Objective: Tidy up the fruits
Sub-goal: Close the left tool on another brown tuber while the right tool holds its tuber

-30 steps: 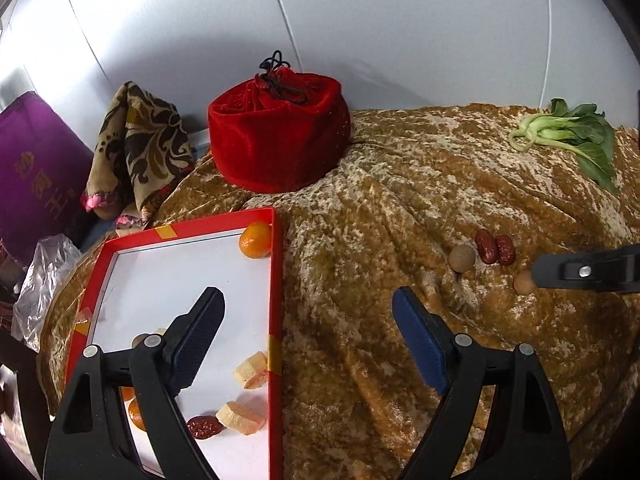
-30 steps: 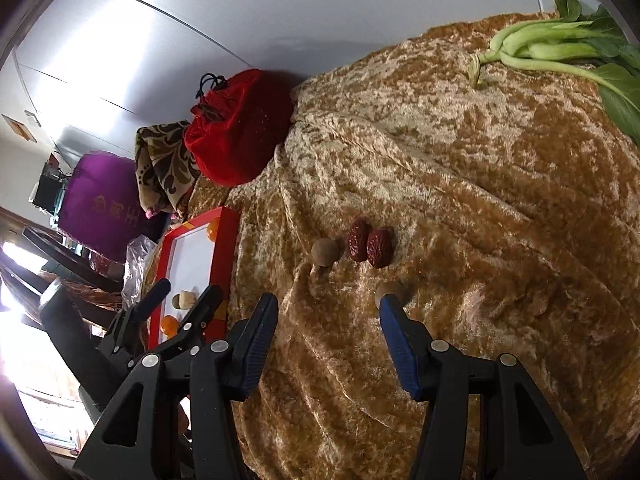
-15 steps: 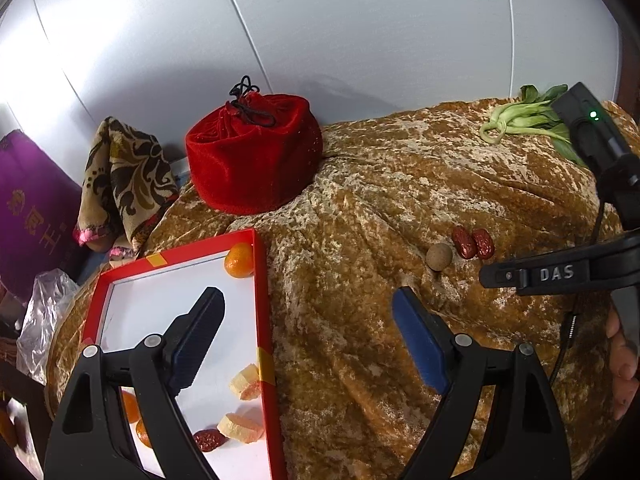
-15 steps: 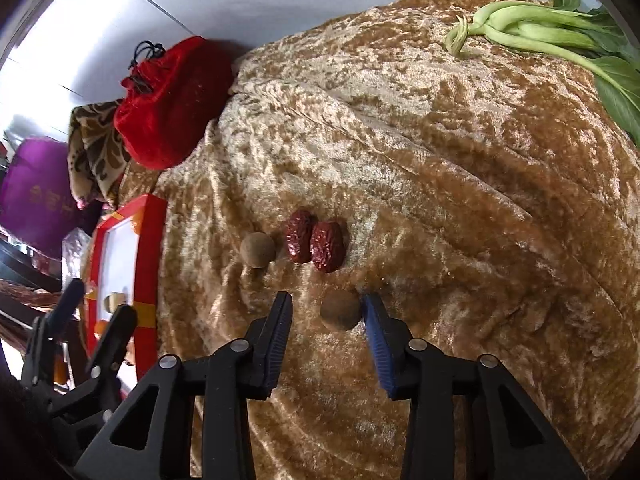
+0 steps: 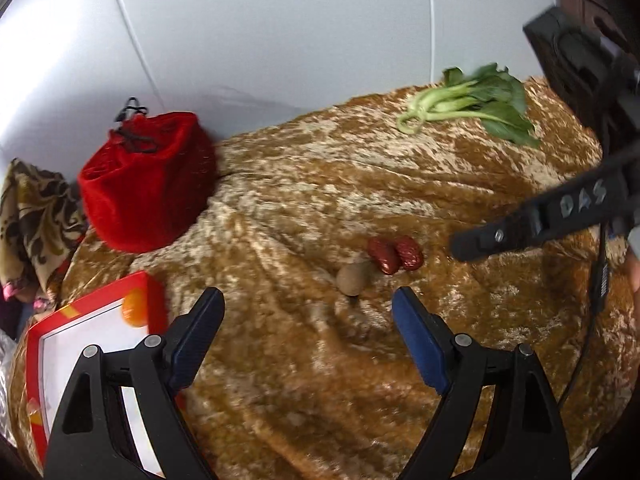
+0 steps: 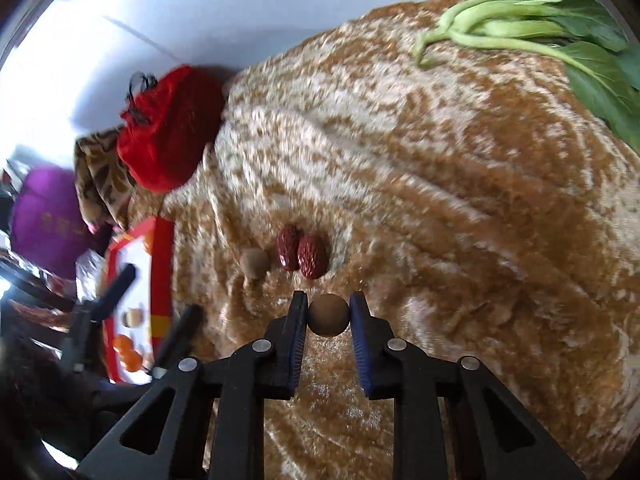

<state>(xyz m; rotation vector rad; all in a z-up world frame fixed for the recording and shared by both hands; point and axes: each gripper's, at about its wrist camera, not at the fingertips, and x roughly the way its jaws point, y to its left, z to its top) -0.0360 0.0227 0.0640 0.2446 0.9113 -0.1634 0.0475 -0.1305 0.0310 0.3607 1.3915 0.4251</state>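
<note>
1. I see the cloth (image 6: 460, 184) over the table as a golden-brown crushed velvet, its pile patchy with sheen and creased.
2. The red pouch (image 5: 148, 184) looks like plush velvet, matt, with a dark cord at the top.
3. The two red dates (image 6: 302, 254) have glossy, wrinkled skin.
4. The round brown fruit (image 6: 328, 315) in my right gripper (image 6: 329, 308) is dull and finely rough.
5. The gripper pads (image 6: 362, 336) look like ribbed blue rubber, on matt black plastic arms with metal rivets.
6. The tray (image 5: 158, 300) has a smooth red rim and a white floor.
7. The greens (image 5: 472, 104) have smooth stalks.
</note>
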